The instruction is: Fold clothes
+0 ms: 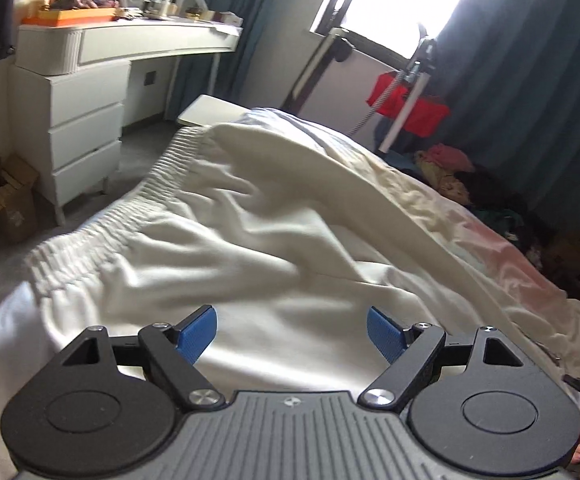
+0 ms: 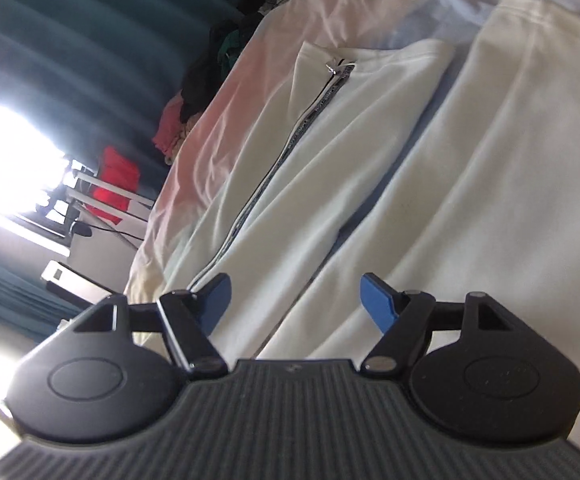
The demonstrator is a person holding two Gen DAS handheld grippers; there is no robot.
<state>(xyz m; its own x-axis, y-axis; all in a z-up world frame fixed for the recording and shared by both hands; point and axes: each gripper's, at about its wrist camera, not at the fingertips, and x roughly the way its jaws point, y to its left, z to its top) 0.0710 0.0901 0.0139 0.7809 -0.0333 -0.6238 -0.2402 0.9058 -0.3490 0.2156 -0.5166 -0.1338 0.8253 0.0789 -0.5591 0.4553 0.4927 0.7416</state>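
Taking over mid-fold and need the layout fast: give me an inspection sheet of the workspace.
Surface: bed with a white-and-pink wrinkled sheet.
Job's things: white trousers with a gathered elastic waistband spread over the bed; black-and-white side stripe with a zip on one leg.
Clutter: heap of mixed coloured clothes beside the bed.
Grippers: left gripper open, nothing between its blue pads; right gripper open above the trouser legs, nothing held.
Cables: coiled hose on the white stand; nothing seen on the bed.
Surroundings: white dressing table with drawers, cardboard box, teal curtains, bright window.
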